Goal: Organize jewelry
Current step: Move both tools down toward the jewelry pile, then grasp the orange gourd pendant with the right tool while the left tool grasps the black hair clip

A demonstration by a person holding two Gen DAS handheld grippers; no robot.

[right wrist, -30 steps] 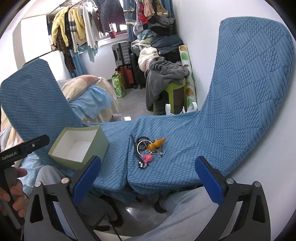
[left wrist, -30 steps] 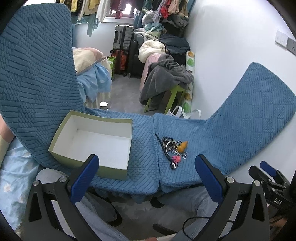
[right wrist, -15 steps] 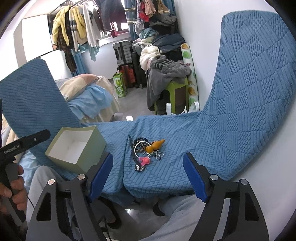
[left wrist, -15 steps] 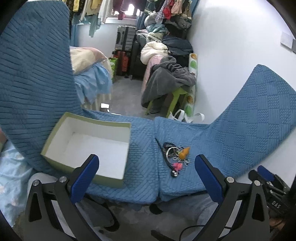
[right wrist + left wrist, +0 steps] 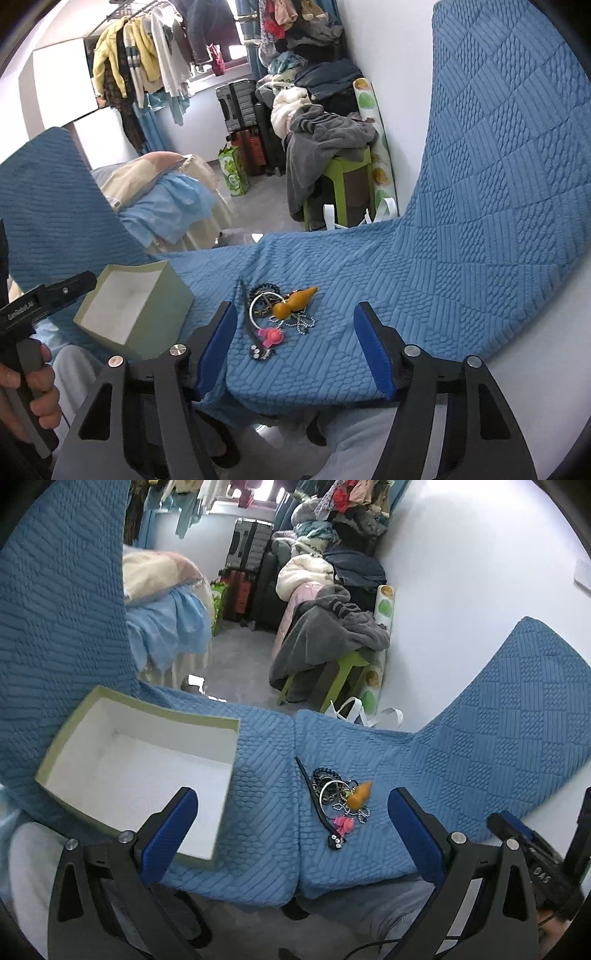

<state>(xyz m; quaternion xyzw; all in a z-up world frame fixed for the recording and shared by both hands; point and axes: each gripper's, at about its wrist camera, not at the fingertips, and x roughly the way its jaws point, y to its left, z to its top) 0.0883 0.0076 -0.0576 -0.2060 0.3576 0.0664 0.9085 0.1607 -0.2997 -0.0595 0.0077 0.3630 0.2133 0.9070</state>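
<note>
Starting out, by the look of it: nothing sorted yet. Left, the green box point(image 5: 136, 771) sits open and empty on the blue quilted cover point(image 5: 266, 812). Left gripper point(image 5: 291, 823) jaws spread wide, holding nothing. Right of the box, near it, the jewelry pile point(image 5: 280, 314) lies untouched. Right gripper point(image 5: 295, 343) jaws, just narrowing, part-open over it, nothing clasped.

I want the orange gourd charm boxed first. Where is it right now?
The orange gourd charm lies on the blue quilted cover in the jewelry pile, beside the silver ring, right of the open green box in both views.
</note>
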